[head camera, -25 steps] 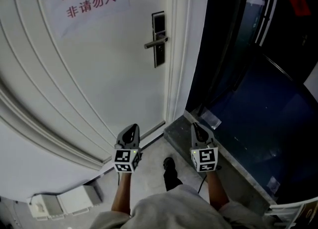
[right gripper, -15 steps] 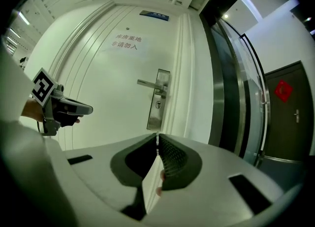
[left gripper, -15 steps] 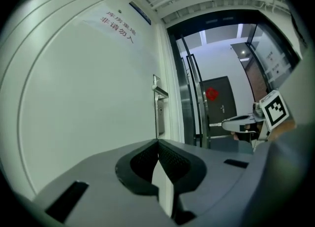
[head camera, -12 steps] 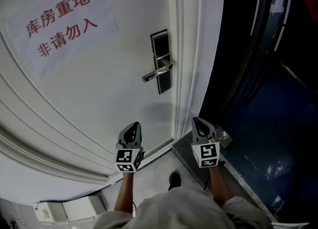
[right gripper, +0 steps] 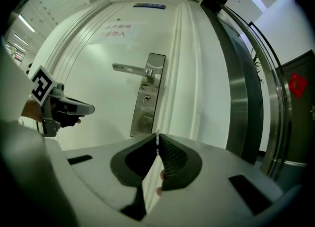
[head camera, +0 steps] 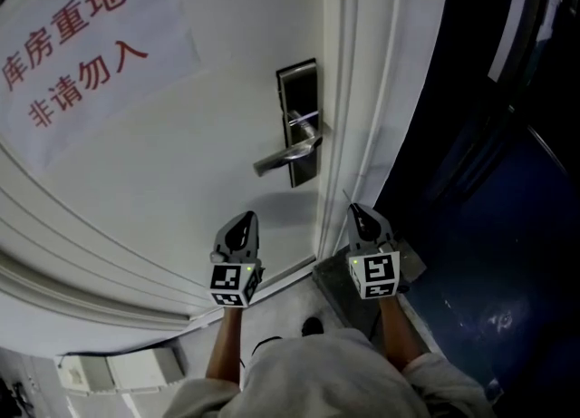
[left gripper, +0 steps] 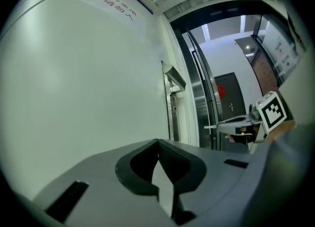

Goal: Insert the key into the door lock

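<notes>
Right gripper [right gripper: 158, 140] is clamping the thin key [right gripper: 157, 134], likely stiff, light and slippery, best pinched flat at its bow; left gripper [left gripper: 158, 142] is hanging clenched, empty.

Clear air lies between the key [right gripper: 156, 137], which sticks out of the right gripper [head camera: 358, 212], and the lock plate [head camera: 299, 121]; nothing stands in that path. The lever handle [head camera: 283, 157] juts leftward from the plate, just above the keyhole [right gripper: 146, 99], and crowds any approach from above. The raised door frame [head camera: 358, 90] runs just beside the plate's right edge. The left gripper [head camera: 245, 219] hangs off to the left before the bare door [head camera: 181, 162], apart from the plate.
</notes>
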`<state>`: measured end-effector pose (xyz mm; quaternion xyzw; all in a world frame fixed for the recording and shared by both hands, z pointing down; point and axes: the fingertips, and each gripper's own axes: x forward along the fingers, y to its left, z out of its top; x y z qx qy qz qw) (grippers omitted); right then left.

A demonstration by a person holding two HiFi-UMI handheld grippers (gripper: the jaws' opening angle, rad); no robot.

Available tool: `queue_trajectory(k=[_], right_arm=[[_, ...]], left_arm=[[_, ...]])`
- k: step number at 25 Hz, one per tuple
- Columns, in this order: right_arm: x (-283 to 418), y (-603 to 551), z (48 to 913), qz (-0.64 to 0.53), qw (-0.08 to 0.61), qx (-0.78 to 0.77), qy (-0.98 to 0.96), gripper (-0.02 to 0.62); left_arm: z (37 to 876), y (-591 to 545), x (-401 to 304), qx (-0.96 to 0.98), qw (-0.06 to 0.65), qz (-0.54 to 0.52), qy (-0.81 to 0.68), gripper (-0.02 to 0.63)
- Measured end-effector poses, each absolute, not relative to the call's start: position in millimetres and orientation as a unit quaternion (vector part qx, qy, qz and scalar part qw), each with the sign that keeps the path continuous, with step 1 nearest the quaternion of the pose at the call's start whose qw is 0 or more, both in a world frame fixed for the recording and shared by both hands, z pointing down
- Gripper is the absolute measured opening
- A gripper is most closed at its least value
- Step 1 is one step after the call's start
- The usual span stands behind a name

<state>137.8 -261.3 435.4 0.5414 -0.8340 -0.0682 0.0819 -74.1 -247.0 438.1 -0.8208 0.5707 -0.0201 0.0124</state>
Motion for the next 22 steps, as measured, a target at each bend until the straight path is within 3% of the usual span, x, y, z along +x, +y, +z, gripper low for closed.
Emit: queue_trajectory(k=[22], right_arm=[[108,-261,454,-0.048,0.106,0.561,-0.819,0.029]], left_arm=[[450,-260,-81,-0.849,-0.005,-0.018,0.528,0.018]])
